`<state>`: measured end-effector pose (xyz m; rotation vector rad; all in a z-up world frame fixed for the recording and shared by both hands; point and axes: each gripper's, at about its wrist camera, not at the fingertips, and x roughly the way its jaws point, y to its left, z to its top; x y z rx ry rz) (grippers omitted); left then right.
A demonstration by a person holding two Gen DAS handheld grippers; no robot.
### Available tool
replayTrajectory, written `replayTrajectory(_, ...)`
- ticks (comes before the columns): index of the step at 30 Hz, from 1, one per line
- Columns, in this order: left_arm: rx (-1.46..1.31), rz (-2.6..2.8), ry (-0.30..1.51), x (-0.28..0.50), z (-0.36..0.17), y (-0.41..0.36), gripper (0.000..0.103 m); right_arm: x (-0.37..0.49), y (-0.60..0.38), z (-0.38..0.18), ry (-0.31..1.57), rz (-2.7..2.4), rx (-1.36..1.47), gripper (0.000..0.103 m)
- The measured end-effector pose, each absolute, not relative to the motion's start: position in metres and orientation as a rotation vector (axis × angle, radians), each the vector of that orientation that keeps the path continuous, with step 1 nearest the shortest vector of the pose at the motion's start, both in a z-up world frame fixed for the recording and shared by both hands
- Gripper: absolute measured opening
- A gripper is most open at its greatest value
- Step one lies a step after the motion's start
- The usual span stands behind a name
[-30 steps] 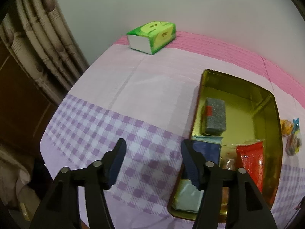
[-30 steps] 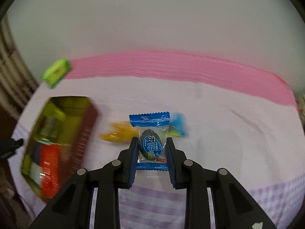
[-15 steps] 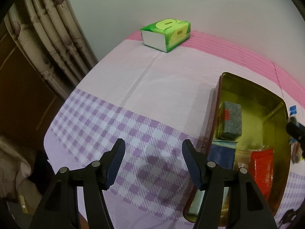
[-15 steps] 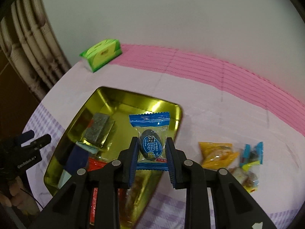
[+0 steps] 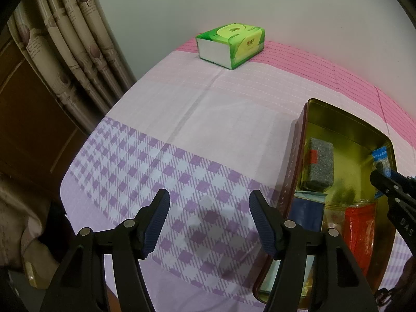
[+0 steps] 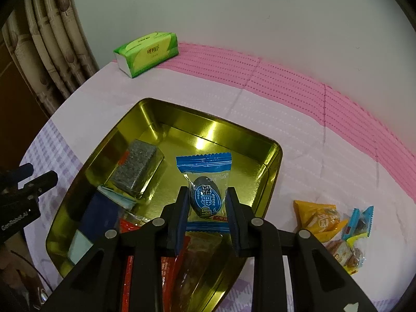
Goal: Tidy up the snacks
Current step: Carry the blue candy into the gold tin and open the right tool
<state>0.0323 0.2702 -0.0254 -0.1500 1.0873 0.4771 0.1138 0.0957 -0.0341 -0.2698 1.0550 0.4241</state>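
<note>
My right gripper (image 6: 207,208) is shut on a blue-wrapped candy (image 6: 205,195) and holds it over the gold tin (image 6: 270,182). The tin holds a grey block snack (image 6: 137,169), a red packet (image 5: 360,223) and several other packs. The tin also shows in the left wrist view (image 5: 293,166), where the right gripper (image 5: 382,179) reaches in from the right with the candy (image 5: 381,156). My left gripper (image 5: 209,221) is open and empty above the checked cloth, left of the tin.
A green tissue box (image 5: 230,44) stands at the table's far left corner. A yellow snack pack (image 6: 318,218) and other wrapped sweets (image 6: 356,223) lie on the cloth right of the tin. Curtains (image 5: 65,39) hang beyond the table's left edge.
My right gripper has carried the blue candy left from the loose sweets to over the tin. My left gripper has drifted left, away from the tin.
</note>
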Motion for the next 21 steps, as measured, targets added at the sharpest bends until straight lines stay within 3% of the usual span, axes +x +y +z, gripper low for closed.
replayTrajectory(21, -0.143, 0.463, 1.09, 0.032, -0.026, 0.267, 0.066, 0.105, 0.094, -0.027, 1.035, 0.447, -0.24, 0.027)
